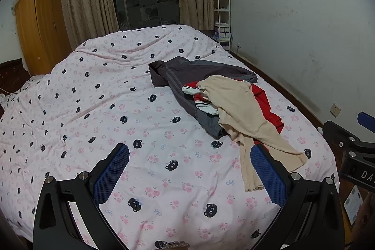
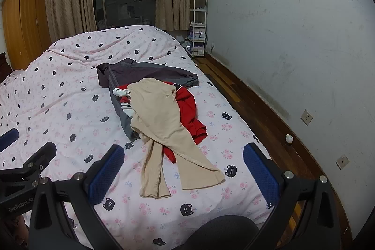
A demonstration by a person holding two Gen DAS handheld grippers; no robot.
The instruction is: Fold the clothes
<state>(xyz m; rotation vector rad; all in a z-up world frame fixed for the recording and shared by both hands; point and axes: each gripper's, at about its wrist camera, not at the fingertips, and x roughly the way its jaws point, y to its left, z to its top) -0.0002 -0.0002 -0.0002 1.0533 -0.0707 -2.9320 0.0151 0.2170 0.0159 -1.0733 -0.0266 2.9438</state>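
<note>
A pile of clothes lies on the bed's right half. On top is a beige garment (image 1: pixel 243 114) (image 2: pixel 161 118), its two long ends trailing toward me. Under it are a red garment (image 1: pixel 269 109) (image 2: pixel 189 114) with white trim and a dark grey garment (image 1: pixel 196 76) (image 2: pixel 145 73). My left gripper (image 1: pixel 189 151) hovers open over the quilt, left of the pile, nothing between its blue pads. My right gripper (image 2: pixel 184 154) hangs open above the beige ends, not touching them. Each gripper shows at the edge of the other's view.
The bed carries a pink quilt (image 1: pixel 98 95) (image 2: pixel 58 95) with black cat faces. A wooden wardrobe (image 1: pixel 39 27) stands at the back left, curtains and a dark window behind. A white shelf rack (image 2: pixel 198 25) and wooden floor (image 2: pixel 264 109) run along the right wall. A dark rounded object (image 2: pixel 225 229) sits below.
</note>
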